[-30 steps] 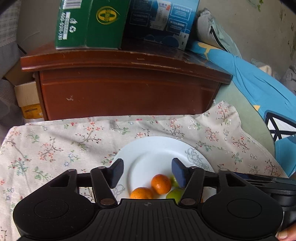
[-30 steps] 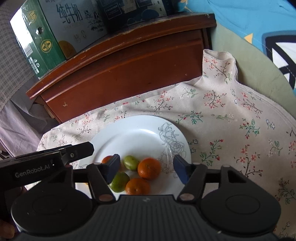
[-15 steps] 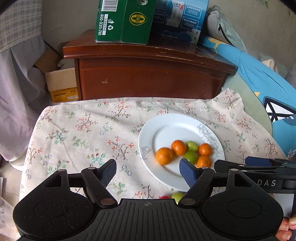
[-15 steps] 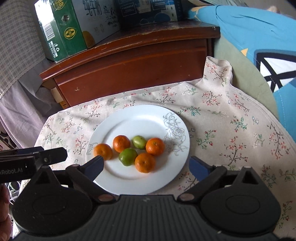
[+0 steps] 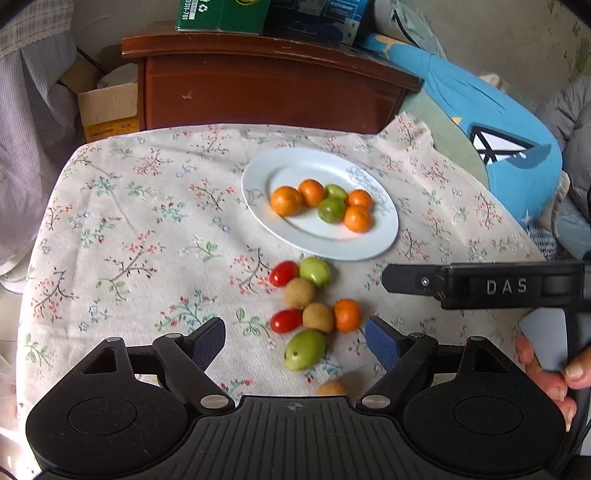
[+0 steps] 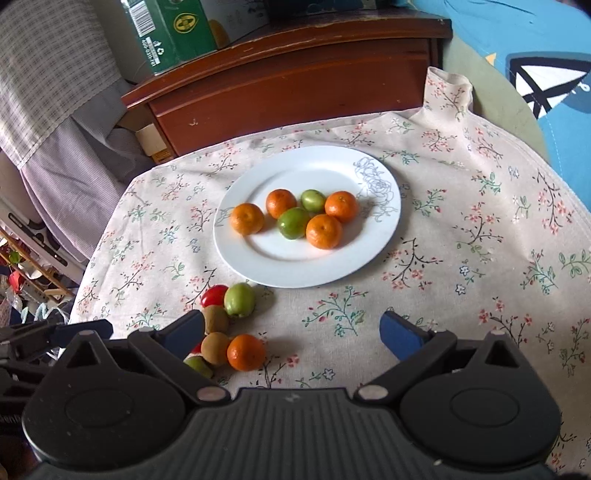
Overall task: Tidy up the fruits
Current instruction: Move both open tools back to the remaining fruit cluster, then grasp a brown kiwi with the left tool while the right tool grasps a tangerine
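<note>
A white plate [image 5: 314, 247] on the floral cloth holds several tangerines and two green fruits [image 5: 331, 209]. Nearer to me, loose fruit lies on the cloth: two red tomatoes [image 5: 283, 273], brown round fruits [image 5: 317, 316], a tangerine [image 5: 347, 315] and two green fruits [image 5: 304, 349]. My left gripper [image 5: 295, 334] hovers over this cluster with its jaws opening and its pads touching nothing. In the right wrist view the plate [image 6: 295, 266] lies ahead. My right gripper [image 6: 293, 326] stands open over bare cloth, and the loose tangerine [image 6: 245, 352] sits by its left finger.
A dark wooden cabinet [image 5: 266, 96] with a green carton [image 6: 173, 33] on top stands behind the table. A cardboard box [image 5: 107, 107] sits at the far left and blue bedding [image 5: 498, 122] at the right. A hand [image 5: 546, 373] holds the right gripper's body [image 5: 480, 286].
Both grippers have drawn back from the plate toward the near table edge, so the loose fruit has come into view. Both pairs of jaws stand wider than before.
</note>
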The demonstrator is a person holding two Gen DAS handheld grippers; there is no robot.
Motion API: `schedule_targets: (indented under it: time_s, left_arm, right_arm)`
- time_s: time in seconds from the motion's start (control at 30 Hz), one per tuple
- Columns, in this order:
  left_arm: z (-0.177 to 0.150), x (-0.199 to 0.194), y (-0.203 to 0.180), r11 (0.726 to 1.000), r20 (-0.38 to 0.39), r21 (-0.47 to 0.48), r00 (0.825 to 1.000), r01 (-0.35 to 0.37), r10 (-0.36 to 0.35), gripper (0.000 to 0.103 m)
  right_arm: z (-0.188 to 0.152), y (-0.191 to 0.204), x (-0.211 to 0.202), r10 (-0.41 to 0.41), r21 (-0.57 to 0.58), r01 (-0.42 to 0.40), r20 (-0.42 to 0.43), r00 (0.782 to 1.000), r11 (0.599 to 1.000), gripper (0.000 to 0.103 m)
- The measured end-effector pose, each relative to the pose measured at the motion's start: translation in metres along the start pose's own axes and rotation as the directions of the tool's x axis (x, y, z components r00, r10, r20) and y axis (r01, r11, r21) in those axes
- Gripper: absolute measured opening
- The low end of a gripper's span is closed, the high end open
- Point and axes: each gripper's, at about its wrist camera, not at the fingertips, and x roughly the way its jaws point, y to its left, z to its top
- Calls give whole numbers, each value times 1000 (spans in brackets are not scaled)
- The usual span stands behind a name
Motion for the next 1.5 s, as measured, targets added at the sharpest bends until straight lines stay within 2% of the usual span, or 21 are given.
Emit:
schedule_targets:
  time_s: [0.27, 0.43, 0.53, 0.67, 0.7, 0.73, 0.8, 0.93, 1.03, 1.1, 1.2, 1.33, 1.4, 1.43, 1.5]
  left_arm:
    - [-30, 9, -21, 996, -60, 78, 998, -31, 36, 84]
    - [-36, 13, -23, 995, -56, 95, 997, -42, 47, 84]
    - [-38, 15, -21, 995, -50, 89, 998, -46, 50, 82]
    - [-40, 17, -24, 994, -40, 104, 998, -43, 47, 81]
    - [-41, 17, -26, 992, -33, 115, 998, -46, 50, 80]
    - [-41, 17, -27, 992, -28, 122, 998, -45, 49, 79]
    - [-41, 20, -27, 992, -36, 120, 999, -32, 36, 67]
    - [-44, 26, -28, 991, -54, 127, 998, -35, 42, 61]
    - [-46, 27, -30, 990, -52, 139, 998, -24, 31, 53]
    - [-46, 29, -29, 990, -52, 137, 998, -23, 30, 51]
    - [-47, 29, -28, 990, -46, 139, 999, -21, 28, 41]
    - [-46, 28, -24, 993, -47, 115, 999, 1, 5, 33]
    - [-46, 27, -25, 993, -48, 121, 999, 11, -5, 28]
    - [-46, 26, -26, 992, -46, 125, 999, 14, -9, 25]
    - [-47, 26, -27, 992, -45, 128, 999, 16, -11, 23]
  right_arm:
    - [-12, 3, 8, 34, -40, -35, -45, 998, 999, 100]
    - [-17, 6, 14, 60, -68, -65, -68, 996, 996, 97]
    - [-20, 8, 19, 88, -83, -95, -77, 993, 992, 85]
    - [-21, 12, 23, 98, -110, -105, -70, 993, 988, 82]
    - [-21, 13, 23, 105, -117, -112, -66, 992, 987, 78]
    - [-22, 14, 25, 111, -124, -118, -64, 992, 985, 76]
    - [-22, 16, 28, 112, -137, -120, -65, 992, 983, 71]
    - [-23, 17, 34, 114, -138, -123, -75, 991, 983, 65]
    - [-23, 18, 36, 112, -141, -121, -67, 991, 983, 61]
    - [-23, 18, 38, 116, -140, -125, -75, 990, 982, 55]
    - [-24, 19, 41, 122, -134, -132, -79, 989, 982, 51]
    - [-24, 21, 42, 134, -138, -143, -72, 988, 980, 48]
    - [-24, 22, 41, 147, -139, -156, -73, 986, 978, 41]
    - [-24, 22, 41, 146, -139, -155, -74, 987, 978, 41]
    - [-24, 22, 41, 143, -141, -153, -74, 987, 978, 38]
